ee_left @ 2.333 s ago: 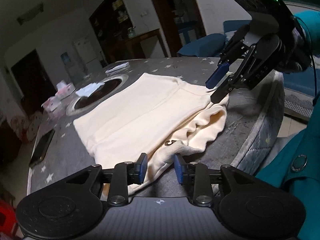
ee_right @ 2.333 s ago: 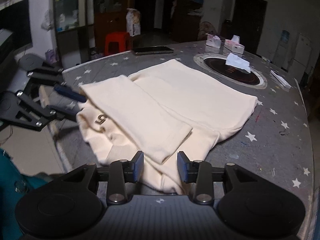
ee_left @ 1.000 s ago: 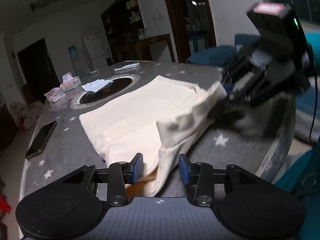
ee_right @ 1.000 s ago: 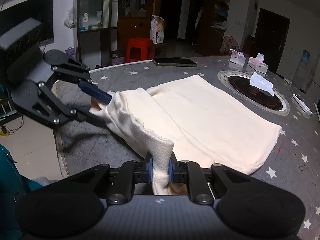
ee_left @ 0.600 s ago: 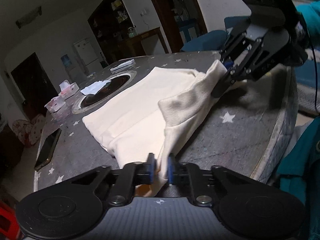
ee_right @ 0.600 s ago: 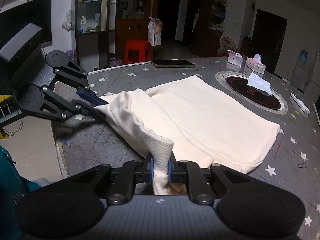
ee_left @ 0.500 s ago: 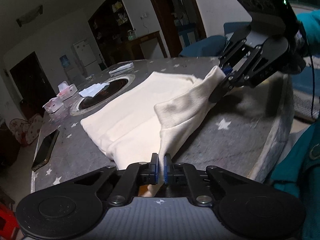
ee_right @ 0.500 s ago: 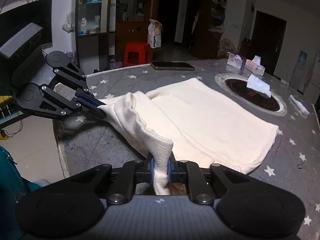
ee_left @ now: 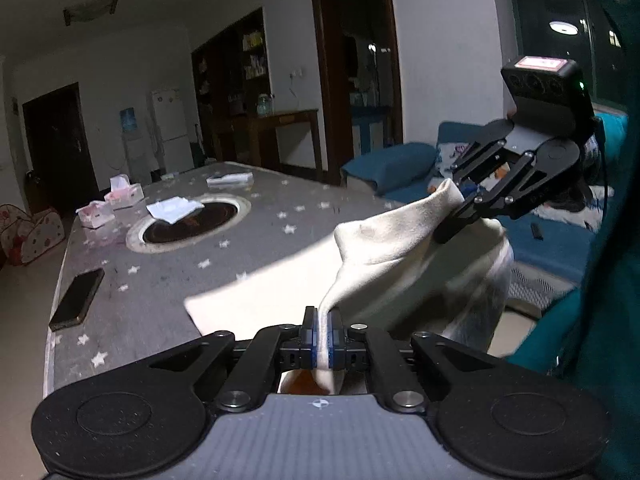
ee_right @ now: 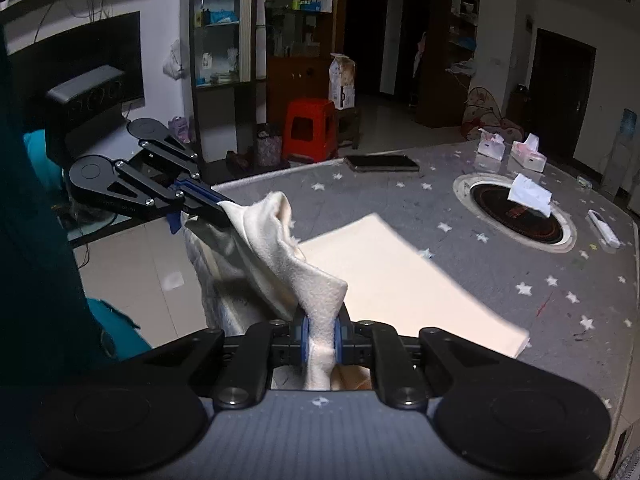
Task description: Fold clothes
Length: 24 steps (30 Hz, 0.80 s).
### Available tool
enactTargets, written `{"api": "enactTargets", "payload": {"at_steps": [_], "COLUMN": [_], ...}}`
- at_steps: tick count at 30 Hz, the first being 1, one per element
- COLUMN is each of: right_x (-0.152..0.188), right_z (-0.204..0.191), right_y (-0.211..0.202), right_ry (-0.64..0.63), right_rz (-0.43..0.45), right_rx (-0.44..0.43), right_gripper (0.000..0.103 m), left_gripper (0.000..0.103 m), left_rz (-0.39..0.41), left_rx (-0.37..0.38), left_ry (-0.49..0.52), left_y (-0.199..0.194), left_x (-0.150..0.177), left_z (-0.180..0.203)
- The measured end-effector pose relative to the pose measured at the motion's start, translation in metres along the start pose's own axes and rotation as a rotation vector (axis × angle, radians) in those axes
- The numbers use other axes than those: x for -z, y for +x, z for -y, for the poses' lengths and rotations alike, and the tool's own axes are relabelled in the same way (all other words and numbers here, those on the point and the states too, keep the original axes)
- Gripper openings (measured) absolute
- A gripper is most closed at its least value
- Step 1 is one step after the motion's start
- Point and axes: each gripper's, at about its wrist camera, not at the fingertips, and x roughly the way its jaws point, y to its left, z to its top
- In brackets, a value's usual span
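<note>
Both my tools pinch the cream garment's [ee_left: 404, 256] near edge, left tool [ee_left: 322, 338] and right tool [ee_right: 320, 338], lifted off the worktop [ee_right: 400, 196]; next I'd carry it over toward the round burner [ee_right: 516, 210].

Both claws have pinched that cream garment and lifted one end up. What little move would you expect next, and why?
Probably both carry the raised edge forward over the part lying on the table and lower it there. The left claw and right claw are each shut on a corner of the cream garment; its near end hangs in the air while the far half lies flat.
</note>
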Motion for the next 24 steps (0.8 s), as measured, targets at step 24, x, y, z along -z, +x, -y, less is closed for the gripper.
{"api": "enactTargets", "payload": {"at_steps": [24], "right_x": [-0.003], "right_z": [0.144], "right_y": [0.145], "right_ry": [0.116], "right_rz": [-0.073], "right_rx": [0.17], "right_gripper": [0.02], "left_gripper": [0.005], "left_rz": [-0.21], "left_rx": [-0.125], "left_ry": [-0.097], "left_y": [0.189], "left_x": [-0.02], "left_z": [-0.11]}}
